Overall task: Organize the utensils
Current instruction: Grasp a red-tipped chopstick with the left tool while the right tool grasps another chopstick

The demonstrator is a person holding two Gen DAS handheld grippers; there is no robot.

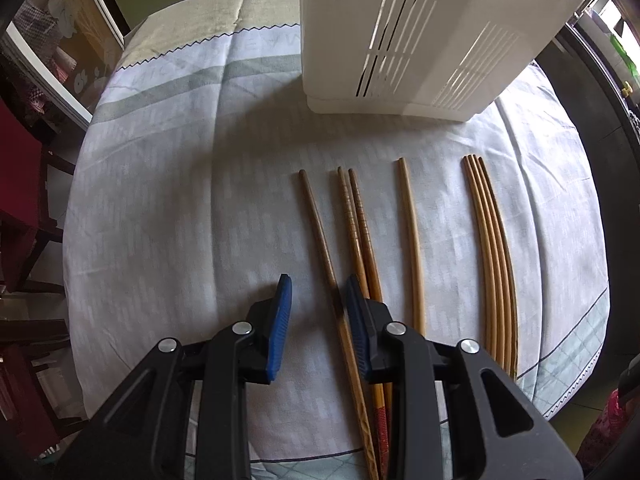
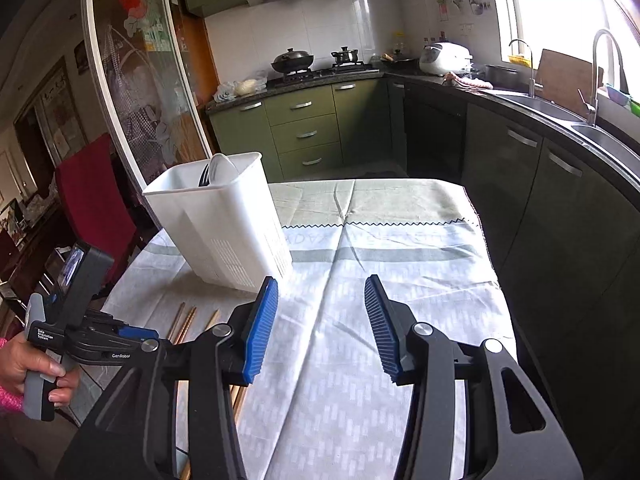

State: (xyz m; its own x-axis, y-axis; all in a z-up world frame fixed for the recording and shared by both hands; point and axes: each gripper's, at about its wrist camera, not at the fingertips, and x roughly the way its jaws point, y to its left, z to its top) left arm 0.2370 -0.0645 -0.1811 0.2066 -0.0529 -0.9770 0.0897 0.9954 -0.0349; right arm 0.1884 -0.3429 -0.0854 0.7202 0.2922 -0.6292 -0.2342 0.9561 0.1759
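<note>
Left gripper (image 1: 316, 292): blue ribbed fingers (image 1: 280, 320) parted moderately, nothing between them; low over the desk (image 1: 160, 200), which is covered with a pale printed cloth. The right-hand finger sits over the near part of the dark brown wooden chopstick (image 1: 316, 224).

Chopsticks lie roughly parallel on the cloth, tips toward the white slotted plastic utensil holder (image 1: 400, 40). From left: the single dark brown one, a touching pair of brown ridged chopsticks (image 1: 356, 220), a single light bamboo chopstick (image 1: 412, 240), then a tight bundle of light bamboo chopsticks (image 1: 492, 248).

Right gripper (image 2: 322, 312): fingers spread wide, empty, above bare cloth to the right of the holder. Holder stands upright; a dark fork (image 2: 205, 178) and a pale spoon (image 2: 222, 168) rise above its rim.
</note>
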